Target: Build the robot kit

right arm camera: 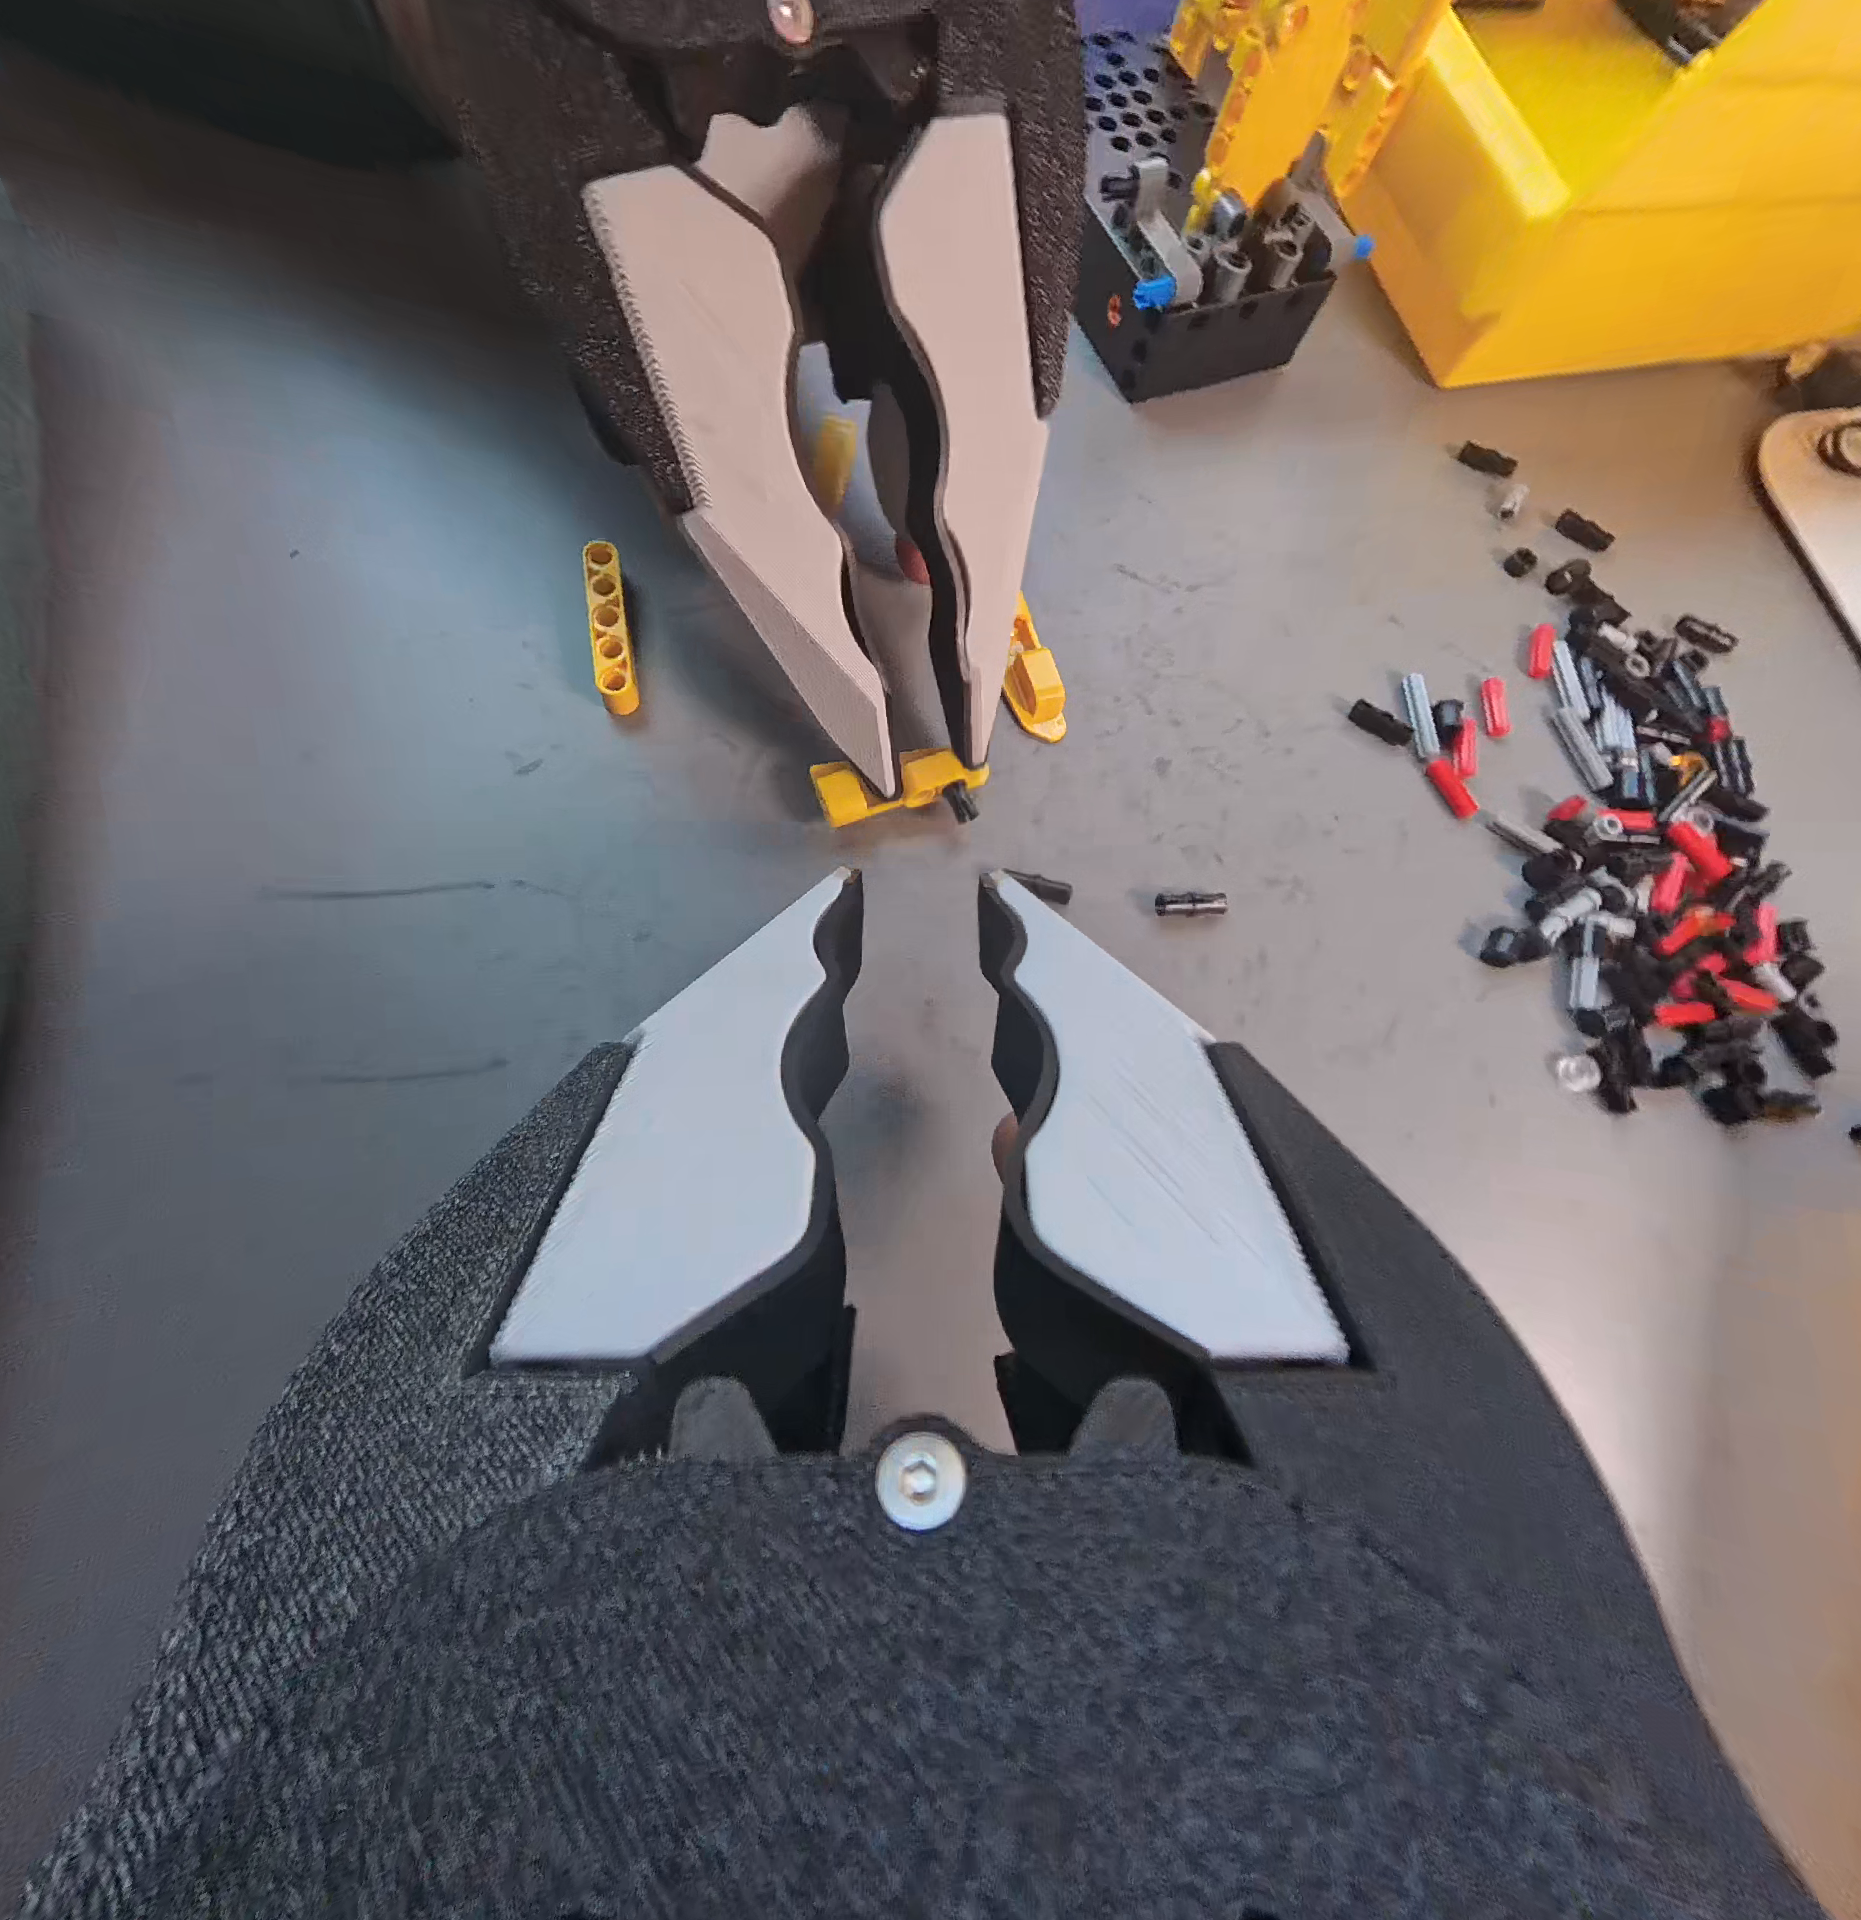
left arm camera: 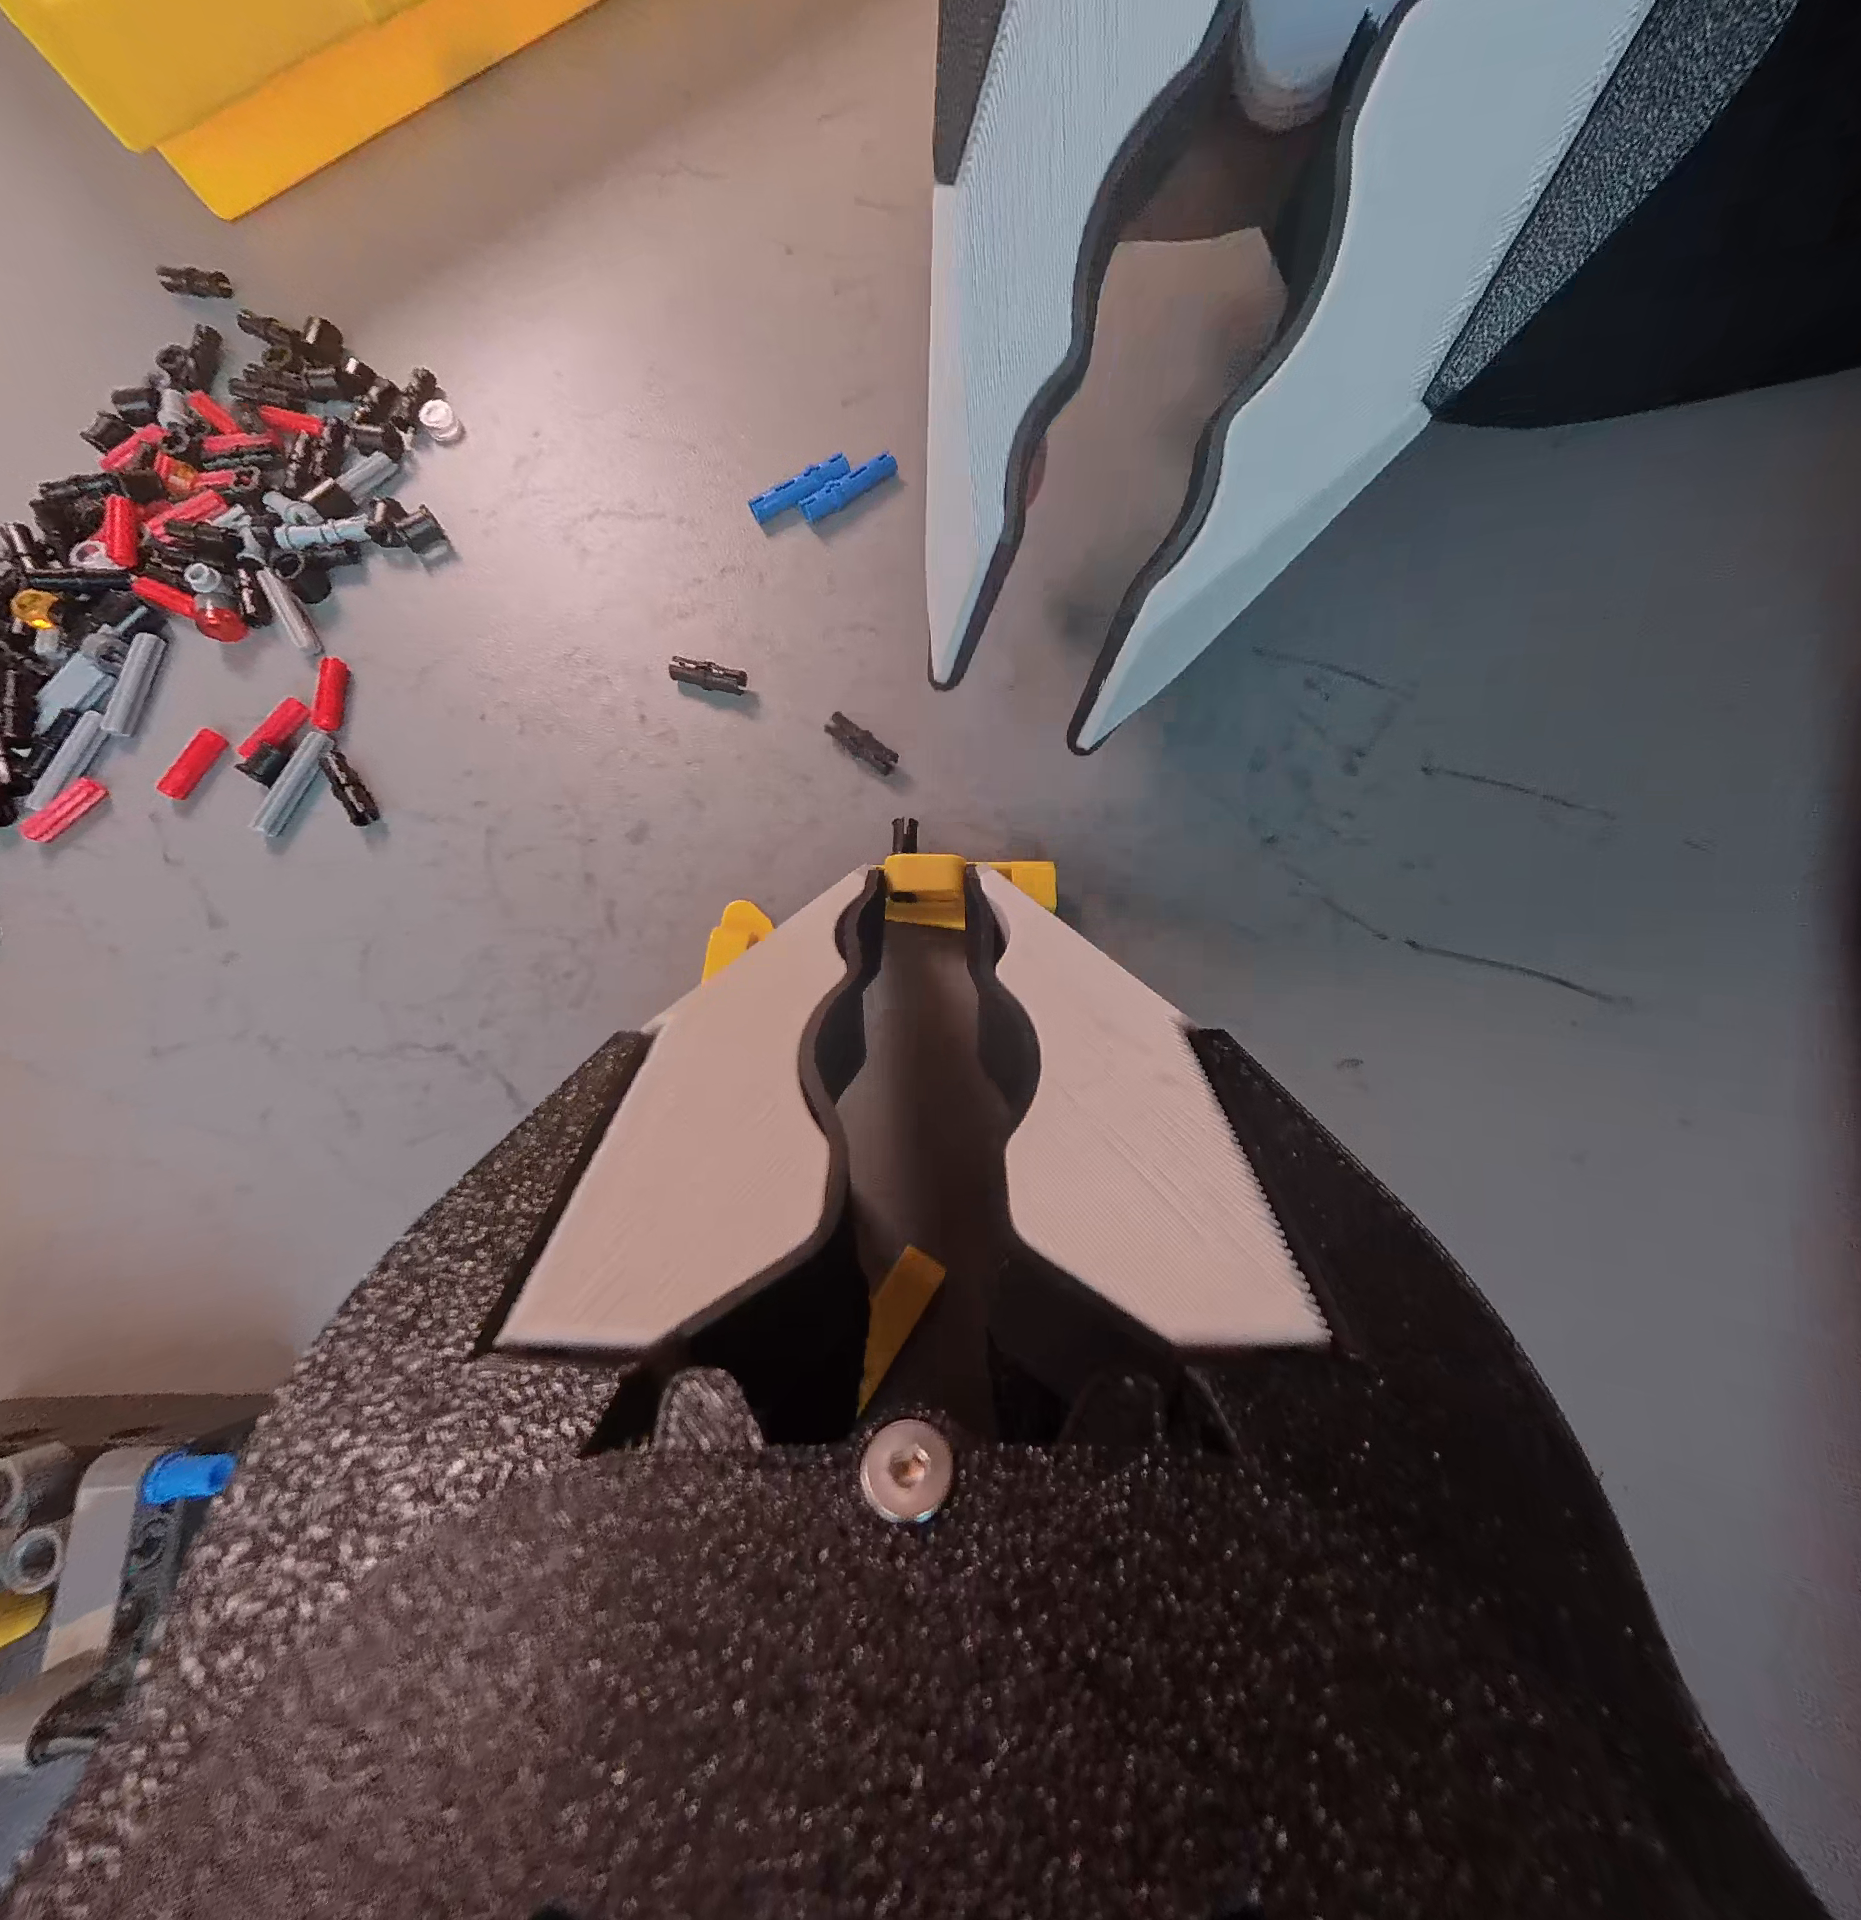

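Observation:
My left gripper is shut on a yellow beam and holds it down on the grey table; a short black pin sticks out of the beam's front. The right wrist view shows that gripper from the front, clamped on the yellow beam with the black pin at its end. My right gripper is open and empty, its tips a short way in front of the pin. It shows in the left wrist view coming down from above. Two loose black pins lie beside it.
A pile of black, red and grey pins lies to one side. Blue pins lie apart. A yellow holed beam and another yellow part lie near the left gripper. A black perforated box with parts and yellow bins stand behind. My two grippers' fingertips are within a few centimetres of each other.

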